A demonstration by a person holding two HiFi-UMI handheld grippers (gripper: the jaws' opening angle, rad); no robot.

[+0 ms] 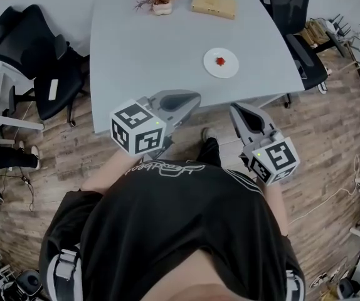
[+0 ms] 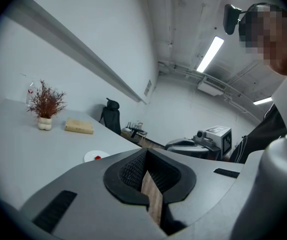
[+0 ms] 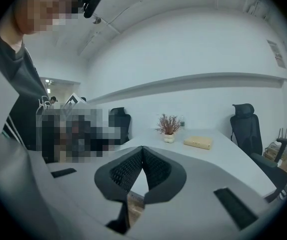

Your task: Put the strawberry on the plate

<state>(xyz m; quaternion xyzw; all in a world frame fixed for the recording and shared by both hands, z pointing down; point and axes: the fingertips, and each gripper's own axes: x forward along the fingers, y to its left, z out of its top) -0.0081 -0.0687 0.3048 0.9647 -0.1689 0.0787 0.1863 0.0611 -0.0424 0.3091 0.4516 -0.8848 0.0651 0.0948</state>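
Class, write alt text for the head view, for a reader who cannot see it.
A strawberry lies on a white plate on a grey table. Below, a person in a black shirt holds the left gripper and right gripper, fingers shut and empty, at the table's near edge.

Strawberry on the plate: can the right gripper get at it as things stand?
Probably yes: only bare table lies between the right gripper and the strawberry on its plate. Its jaws are shut, so they must open first.
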